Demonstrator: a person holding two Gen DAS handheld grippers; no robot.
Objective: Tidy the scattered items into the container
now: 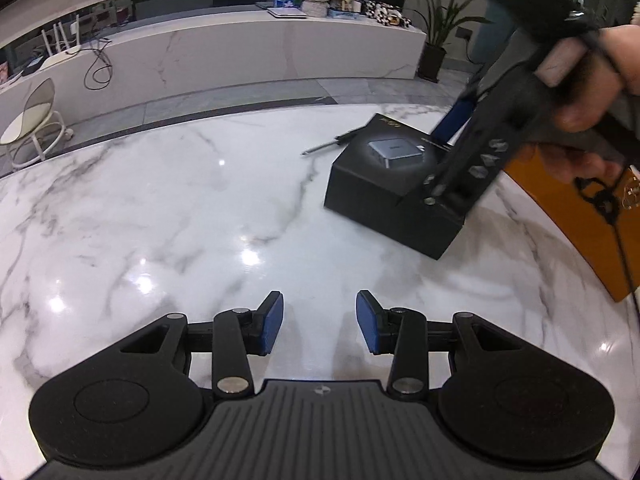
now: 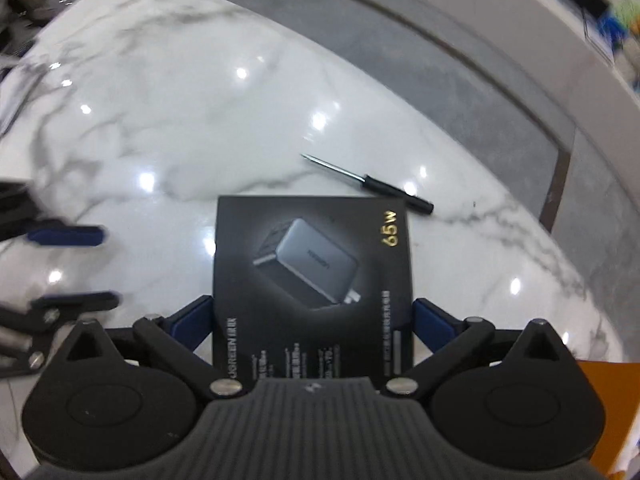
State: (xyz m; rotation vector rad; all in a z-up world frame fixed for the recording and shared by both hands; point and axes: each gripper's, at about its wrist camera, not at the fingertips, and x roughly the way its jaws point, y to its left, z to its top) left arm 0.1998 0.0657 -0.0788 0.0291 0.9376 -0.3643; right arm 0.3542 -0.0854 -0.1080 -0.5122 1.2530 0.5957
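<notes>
The marble surface (image 1: 160,208) lies bare and wide ahead of the left tongs (image 1: 320,322), whose blue pads stand apart over it with nothing between them. To their right, the black charger box (image 2: 312,268) blocks the way, with the right tongs (image 2: 312,324) spread wide astride its near end, a pad just beside each flank. Just beyond the box a slim screwdriver (image 2: 368,182) lies flat, close to the box's far corner. An orange container (image 1: 592,232) closes off the surface's right side. Between box and container only a narrow strip of marble shows. The person's hand (image 1: 596,80) and the right tool's body hang over the box.
</notes>
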